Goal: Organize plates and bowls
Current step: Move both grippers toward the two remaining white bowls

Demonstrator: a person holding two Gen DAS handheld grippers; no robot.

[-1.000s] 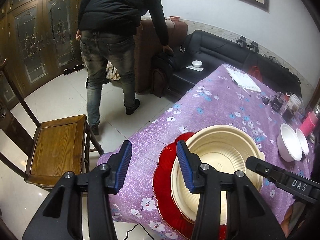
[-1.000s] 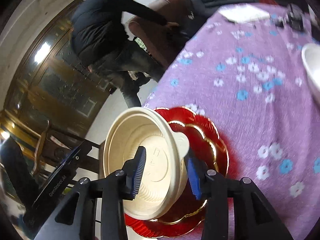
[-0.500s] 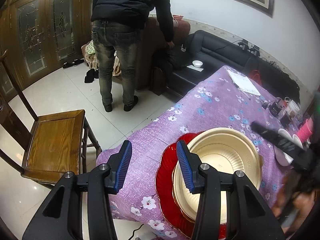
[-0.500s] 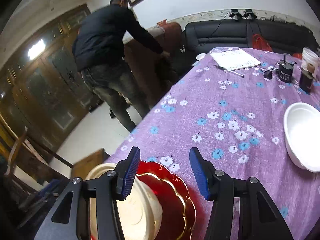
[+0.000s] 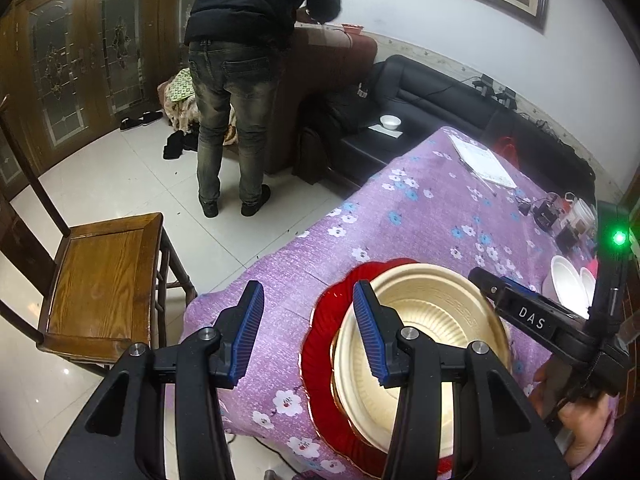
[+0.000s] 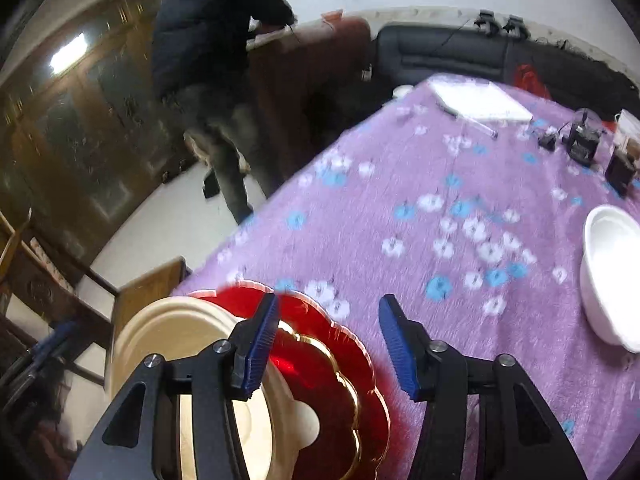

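A cream bowl [image 5: 432,320] sits on a red scalloped plate [image 5: 320,344] with a gold rim at the near corner of the purple floral table [image 5: 420,216]. My left gripper [image 5: 308,336] is open, its right finger over the bowl's near rim. My right gripper [image 6: 326,346] is open and empty above the red plate [image 6: 340,372], with the cream bowl [image 6: 168,328] to its left. It also shows in the left wrist view [image 5: 528,320]. White bowls [image 6: 612,280] sit to the right, also visible in the left wrist view [image 5: 568,284].
A wooden chair [image 5: 100,276] stands left of the table. A person [image 5: 240,80] stands by a sofa [image 5: 420,112] behind. A notepad [image 6: 476,100], small dark devices [image 6: 580,140] and cups lie at the table's far end.
My right gripper let go of the cream bowl, which now rests on the red plate, then opened and drew back to the right. The person in the background stepped further away.
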